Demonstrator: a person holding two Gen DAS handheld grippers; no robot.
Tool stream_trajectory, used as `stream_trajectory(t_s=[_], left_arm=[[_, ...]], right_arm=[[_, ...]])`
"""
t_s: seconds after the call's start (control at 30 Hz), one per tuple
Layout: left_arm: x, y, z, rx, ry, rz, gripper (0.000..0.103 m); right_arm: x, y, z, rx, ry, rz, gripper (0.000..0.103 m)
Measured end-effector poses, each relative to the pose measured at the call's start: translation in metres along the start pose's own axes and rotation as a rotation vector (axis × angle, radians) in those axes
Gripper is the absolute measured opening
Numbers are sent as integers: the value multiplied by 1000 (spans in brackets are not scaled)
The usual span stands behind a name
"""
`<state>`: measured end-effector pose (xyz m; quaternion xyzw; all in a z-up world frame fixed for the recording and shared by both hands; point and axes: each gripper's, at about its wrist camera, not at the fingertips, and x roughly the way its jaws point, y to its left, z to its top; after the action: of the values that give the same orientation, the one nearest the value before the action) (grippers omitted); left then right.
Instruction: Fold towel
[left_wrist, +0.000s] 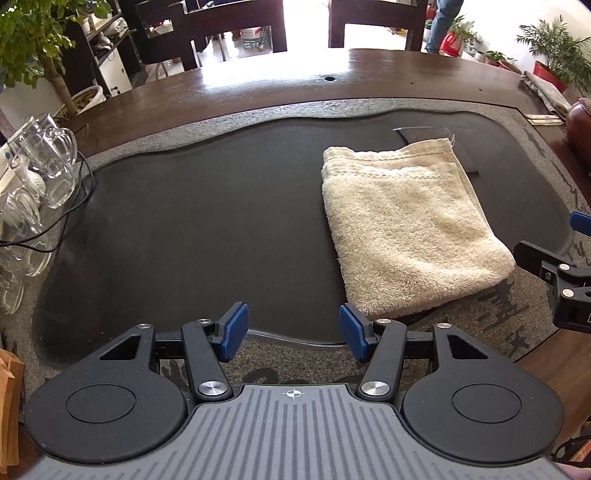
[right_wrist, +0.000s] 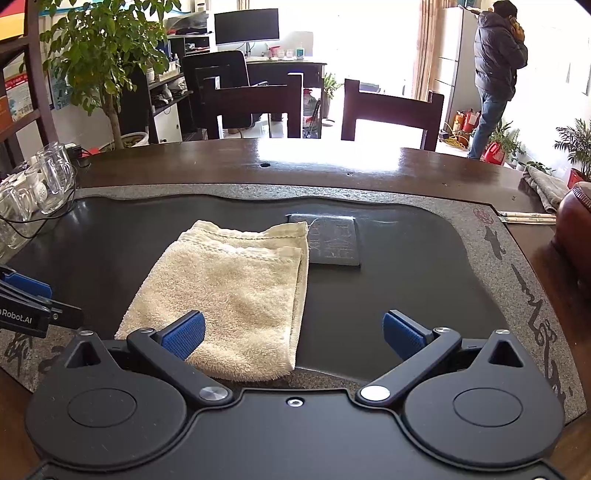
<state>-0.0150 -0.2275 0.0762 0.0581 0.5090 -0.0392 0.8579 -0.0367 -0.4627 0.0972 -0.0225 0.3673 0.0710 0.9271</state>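
A cream towel (left_wrist: 406, 229) lies folded into a thick rectangle on the black stone tray (left_wrist: 184, 221), right of centre in the left wrist view. My left gripper (left_wrist: 293, 326) hovers over the tray's near edge, left of the towel, open with nothing between its blue pads. In the right wrist view the towel (right_wrist: 236, 291) lies left of centre. My right gripper (right_wrist: 293, 334) stands open wide at the towel's near right corner; its left fingertip (right_wrist: 184, 332) is over the towel's near edge and its right one over bare tray (right_wrist: 406, 288). Neither gripper holds the towel.
Several glass mugs (right_wrist: 48, 181) and a black cable stand at the tray's left. A dark engraved slab (right_wrist: 332, 240) lies just behind the towel. A grey cloth (right_wrist: 543, 188) sits at the table's far right. Chairs, potted plants and a standing person (right_wrist: 495, 74) are beyond the table.
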Motion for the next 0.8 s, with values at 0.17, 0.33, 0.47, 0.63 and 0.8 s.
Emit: stream_trajectory(t_s=[0.17,0.33,0.47,0.63,0.8], left_arm=[[-7,-2,4,-1,-9,30,56],[-11,-5,6,9,-4,38,56],[-14,-6,7,10,2,48,56],[-18,-6,8,8,-6,57,56],[-22,-6,10,4,-15,64,56]], right_arm=[[-1,2,2,-3,-4,-2,103],[-2,4,3,-7,-8,3,103],[-3,5,4,-6,-10,5,103],[-3,7,5,-3,-12,5,103],[-3,7,7,-6,-13,8,103]])
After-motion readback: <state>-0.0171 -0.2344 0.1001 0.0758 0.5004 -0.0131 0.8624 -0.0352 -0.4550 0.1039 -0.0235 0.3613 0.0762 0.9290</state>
